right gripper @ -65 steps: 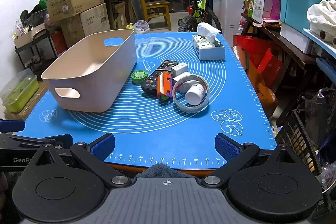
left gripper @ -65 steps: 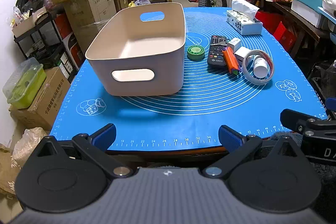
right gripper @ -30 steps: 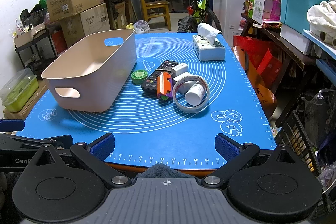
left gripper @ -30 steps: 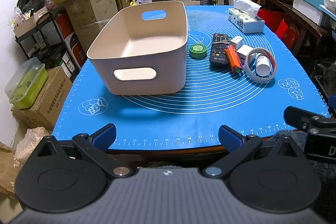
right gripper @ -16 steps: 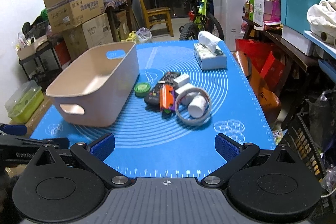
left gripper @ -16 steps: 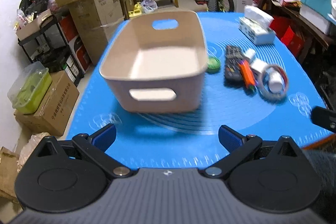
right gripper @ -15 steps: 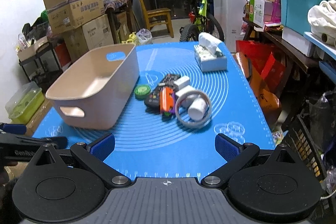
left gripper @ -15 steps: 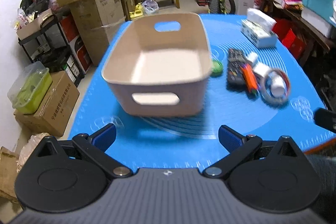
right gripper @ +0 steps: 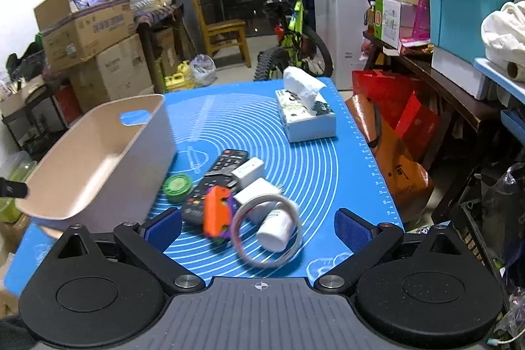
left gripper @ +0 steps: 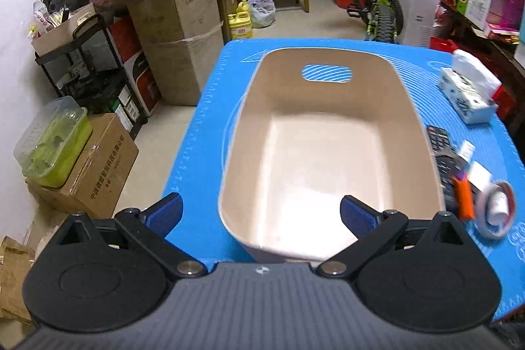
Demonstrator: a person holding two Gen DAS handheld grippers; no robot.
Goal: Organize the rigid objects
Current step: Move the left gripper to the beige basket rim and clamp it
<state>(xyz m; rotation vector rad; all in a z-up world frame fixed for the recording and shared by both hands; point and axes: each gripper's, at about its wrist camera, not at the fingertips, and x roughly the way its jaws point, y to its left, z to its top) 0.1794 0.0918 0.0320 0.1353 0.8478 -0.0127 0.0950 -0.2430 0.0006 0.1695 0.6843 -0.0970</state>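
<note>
Cluttered storeroom is surrounding the blue silicone mat [right gripper: 328, 159]; right gripper [right gripper: 259, 223], jaws spread wide and empty, is facing the light, stiff orange plastic block [right gripper: 216, 214], likely best pinched across its sides; left gripper [left gripper: 261, 214], likewise spread, is hanging over the empty beige plastic bin [left gripper: 328, 153].

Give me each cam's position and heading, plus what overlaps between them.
Left wrist: on the left tool, above the table's near edge, looking down into the empty beige bin; both its open fingers show.
Right wrist: on the right tool, low over the blue mat, facing the clutter around the remote; both its open fingers show.
Shared: bin, mat, remote, tape ring, tissue box.
</note>
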